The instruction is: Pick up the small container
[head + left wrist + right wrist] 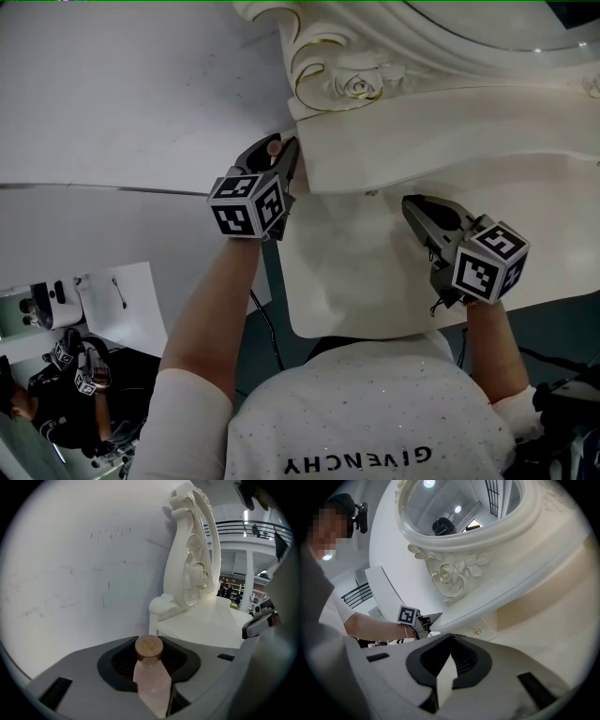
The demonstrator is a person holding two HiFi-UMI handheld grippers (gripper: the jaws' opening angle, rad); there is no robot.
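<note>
Broadly, a pale wall (122, 94) fills the space to the left of a white carved vanity (441, 131), and the vanity serves as the anchor for everything else. Its oval mirror (506, 23) sits at the vanity's back, ringed by a moulded frame with a rose scroll (356, 86) at the frame's lower left. Below that scroll, the vanity steps down from a raised shelf to a lower tabletop.

At the vanity's near edge stands the person, whose white printed shirt (366, 412) shows from above, both forearms reaching toward the vanity.

Off the left corner of the vanity's raised shelf, the left gripper (281, 145) points at the wall, its marker cube (248, 204) toward the person. Its jaws are pinching the small container (152, 681), a pale pink bottle standing upright between the dark pads, which bear on its sides. So the container sits just beside the vanity's left corner; whether its base rests on anything cannot be seen.

Over the vanity's lower tabletop, right of its middle, the right gripper (411, 202) points at the raised shelf's front edge. Its jaws are pressed together at the tips, with nothing between them.

Smallest is the container's round wooden cap (149, 648), level with the jaw tips.
</note>
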